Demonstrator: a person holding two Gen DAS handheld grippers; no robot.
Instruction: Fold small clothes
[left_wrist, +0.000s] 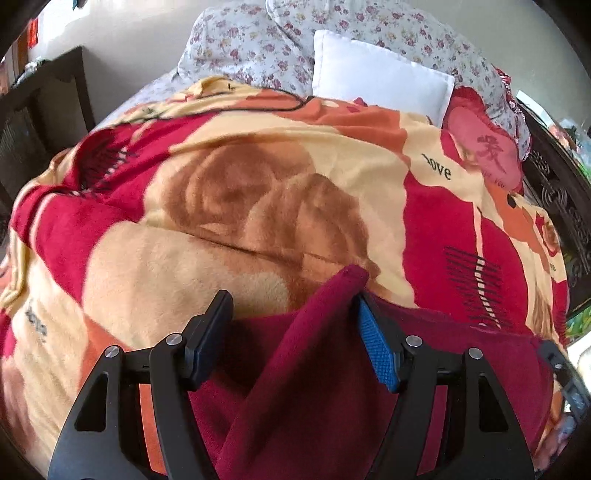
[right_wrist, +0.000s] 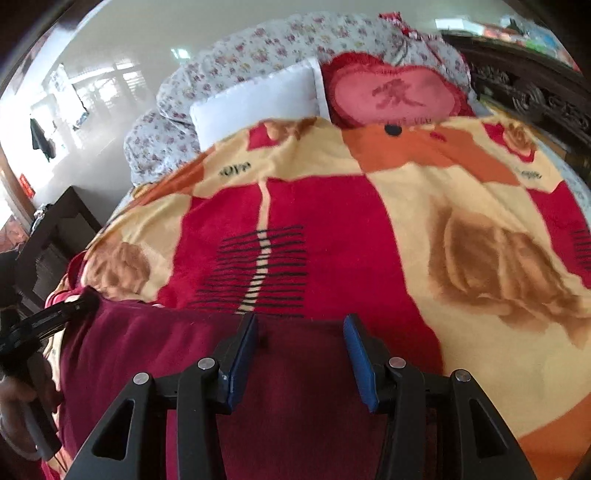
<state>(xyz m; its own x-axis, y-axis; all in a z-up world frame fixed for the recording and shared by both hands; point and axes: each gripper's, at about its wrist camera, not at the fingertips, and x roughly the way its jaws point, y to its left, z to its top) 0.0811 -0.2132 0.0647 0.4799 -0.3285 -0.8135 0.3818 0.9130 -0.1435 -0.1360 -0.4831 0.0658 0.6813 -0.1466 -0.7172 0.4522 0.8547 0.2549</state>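
Observation:
A dark maroon garment lies on the blanket at the near edge of the bed. In the left wrist view a raised fold of it stands between my fingers and leans on the blue right pad. My left gripper is open, its jaws wide apart. In the right wrist view the garment lies flat under my right gripper, which is open just above the cloth's far edge. The left gripper shows at the garment's left corner there.
A red, cream and orange rose blanket covers the bed. A white pillow, a pink heart cushion and a floral quilt lie at the head. Dark wooden furniture stands at the left, a carved headboard at the right.

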